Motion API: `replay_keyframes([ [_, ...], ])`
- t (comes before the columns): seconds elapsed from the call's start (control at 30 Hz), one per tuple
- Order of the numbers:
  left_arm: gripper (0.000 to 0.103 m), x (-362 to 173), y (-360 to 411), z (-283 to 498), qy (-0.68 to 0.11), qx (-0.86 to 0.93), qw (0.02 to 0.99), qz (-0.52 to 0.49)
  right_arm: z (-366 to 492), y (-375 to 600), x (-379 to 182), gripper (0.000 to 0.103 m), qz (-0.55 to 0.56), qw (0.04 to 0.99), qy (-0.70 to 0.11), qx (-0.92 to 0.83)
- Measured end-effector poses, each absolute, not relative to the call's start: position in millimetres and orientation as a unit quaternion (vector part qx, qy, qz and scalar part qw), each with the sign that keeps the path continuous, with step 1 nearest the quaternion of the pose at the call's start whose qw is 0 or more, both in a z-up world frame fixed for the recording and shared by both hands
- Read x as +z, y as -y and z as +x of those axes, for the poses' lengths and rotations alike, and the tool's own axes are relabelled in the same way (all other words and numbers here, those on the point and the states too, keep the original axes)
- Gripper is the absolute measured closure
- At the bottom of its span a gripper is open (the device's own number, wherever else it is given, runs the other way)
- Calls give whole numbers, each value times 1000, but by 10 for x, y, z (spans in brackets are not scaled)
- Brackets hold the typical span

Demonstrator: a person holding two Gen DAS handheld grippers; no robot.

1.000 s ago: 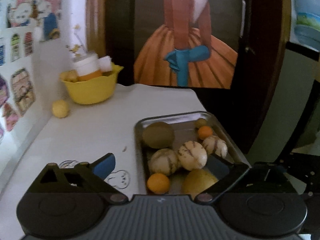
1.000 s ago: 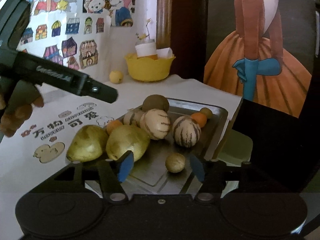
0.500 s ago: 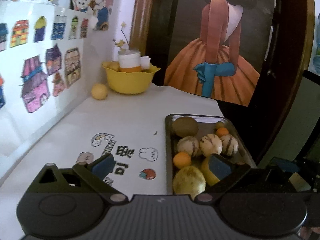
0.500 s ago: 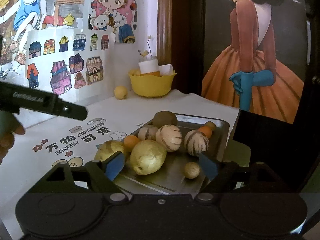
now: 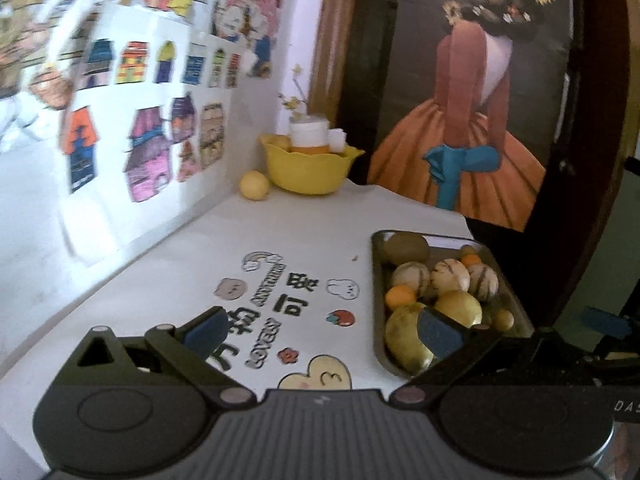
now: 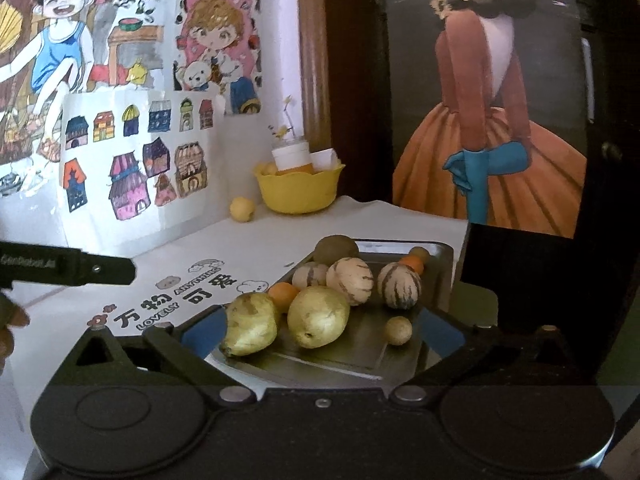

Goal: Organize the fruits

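Note:
A metal tray (image 6: pixel 445 268) holds two yellow-green pears (image 6: pixel 318 316), three striped melons (image 6: pixel 349 280), small oranges (image 6: pixel 283 294), a brown fruit (image 6: pixel 336 249) and a small tan fruit (image 6: pixel 398 330). My right gripper (image 6: pixel 322 330) hangs just before the tray's near edge, jaws opening wide. The pears and the tan fruit show between its pads, untouched. My left gripper (image 5: pixel 322 332) is open over the printed table cover, left of the tray (image 5: pixel 376 280). Its right pad only overlaps a pear (image 5: pixel 404 340) in view. In the right wrist view, the left gripper (image 6: pixel 80 270) shows as a black bar.
A yellow bowl (image 6: pixel 298 190) with a jar stands at the table's back corner, a small yellow fruit (image 6: pixel 242 209) beside it. Drawings cover the wall on the left. A dark board with a painted figure (image 6: pixel 488 120) stands behind the tray. A hand (image 6: pixel 8 320) shows at the left edge.
Both grippers have drawn back from the tray, which looks smaller now. The right jaws have spread much wider. The left gripper has shifted left, so the tray sits at its right.

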State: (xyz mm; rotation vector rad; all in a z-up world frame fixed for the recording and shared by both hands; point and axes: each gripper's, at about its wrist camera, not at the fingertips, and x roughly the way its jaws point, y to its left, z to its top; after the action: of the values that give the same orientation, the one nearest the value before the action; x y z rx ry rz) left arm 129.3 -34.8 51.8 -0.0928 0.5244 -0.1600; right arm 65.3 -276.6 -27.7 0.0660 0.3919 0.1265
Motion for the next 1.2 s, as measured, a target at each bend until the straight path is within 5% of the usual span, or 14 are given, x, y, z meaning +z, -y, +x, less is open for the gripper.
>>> replay_keyframes([
  [1.2, 0, 55, 98, 423, -225, -18, 973, -51, -109, 2533, -504, 1, 63, 982, -176, 25],
])
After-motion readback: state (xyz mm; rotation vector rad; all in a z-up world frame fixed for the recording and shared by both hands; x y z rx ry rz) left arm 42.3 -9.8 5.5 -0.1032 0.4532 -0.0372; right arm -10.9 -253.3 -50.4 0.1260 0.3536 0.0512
